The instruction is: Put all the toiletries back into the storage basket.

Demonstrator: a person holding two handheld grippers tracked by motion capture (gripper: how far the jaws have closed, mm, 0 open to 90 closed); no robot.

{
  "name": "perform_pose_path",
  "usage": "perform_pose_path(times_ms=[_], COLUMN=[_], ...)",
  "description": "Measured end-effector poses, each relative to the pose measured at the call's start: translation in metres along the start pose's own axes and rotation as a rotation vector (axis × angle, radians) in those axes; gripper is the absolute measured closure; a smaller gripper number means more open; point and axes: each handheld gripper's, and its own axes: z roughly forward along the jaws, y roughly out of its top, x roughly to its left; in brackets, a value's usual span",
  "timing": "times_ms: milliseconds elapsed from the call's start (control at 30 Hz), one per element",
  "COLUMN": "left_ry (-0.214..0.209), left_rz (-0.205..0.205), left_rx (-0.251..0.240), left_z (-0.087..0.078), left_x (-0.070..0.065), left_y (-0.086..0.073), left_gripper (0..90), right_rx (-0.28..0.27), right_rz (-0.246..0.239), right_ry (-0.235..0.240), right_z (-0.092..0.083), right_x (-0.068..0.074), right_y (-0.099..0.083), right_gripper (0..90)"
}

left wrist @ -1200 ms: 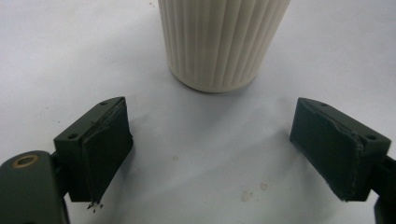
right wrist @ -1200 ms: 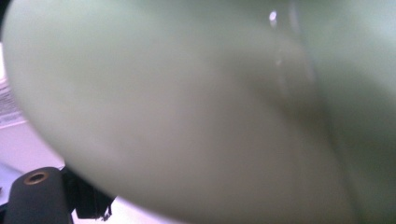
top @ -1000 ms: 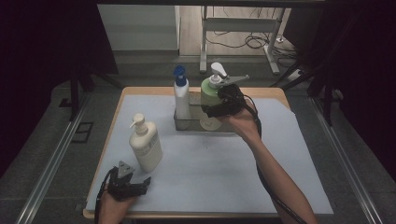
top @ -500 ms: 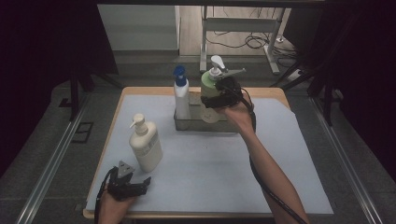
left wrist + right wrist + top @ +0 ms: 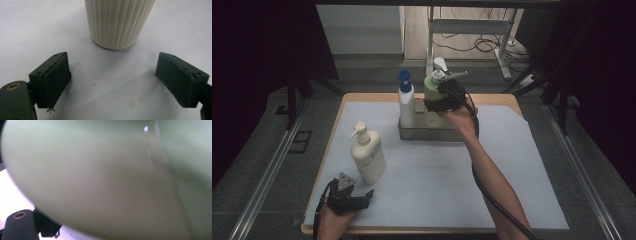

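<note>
My right gripper (image 5: 440, 103) is shut on a pale green pump bottle (image 5: 432, 84), which it holds upright over the metal tray (image 5: 432, 134) at the back of the table. In the right gripper view the green bottle (image 5: 105, 177) is pressed close to the camera and blurred. A white bottle with a blue cap (image 5: 406, 102) stands at the tray's left end, just left of the green one. My left gripper (image 5: 364, 196) rests near the front left edge, open and empty. A ribbed cream pump bottle (image 5: 368, 155) stands just beyond it, and its base (image 5: 118, 22) lies ahead of the open left gripper (image 5: 120, 82).
A pale sheet (image 5: 437, 185) covers the wooden table (image 5: 507, 98). Dark floor and metal rails (image 5: 262, 185) flank the table. Table legs and cables (image 5: 482, 42) lie beyond the far edge.
My right hand has carried the green bottle a little to the left and farther back, closer to the blue-capped bottle. The left gripper has stayed put.
</note>
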Motion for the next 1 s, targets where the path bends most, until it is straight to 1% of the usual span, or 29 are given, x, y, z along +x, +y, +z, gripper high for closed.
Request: perform_pose_path(times_ms=[200,433,667,833,1000], left_ry=[0.0,0.0,0.0,0.0,0.001], left_rz=[0.0,0.0,0.0,0.0,0.001], left_rx=[0.0,0.0,0.0,0.001,0.001], left_z=[0.0,0.0,0.0,0.0,0.0], left_x=[0.0,0.0,0.0,0.0,0.0], left_y=[0.0,0.0,0.0,0.0,0.0], left_gripper=[12.0,12.0,12.0,12.0,12.0], right_rx=[0.01,0.021,0.035,0.05,0.059], right_rz=[0.003,0.005,0.009,0.001,0.011], right_ry=[-0.006,-0.008,0.011,0.019,0.025], right_z=[0.011,0.018,0.024,0.029,0.032], right_x=[-0.001,-0.004,-0.003,-0.003,-0.003], right_y=[-0.005,-0.012,-0.017,-0.023,-0.028], right_gripper=[11.6,11.6,11.6,11.6,11.7])
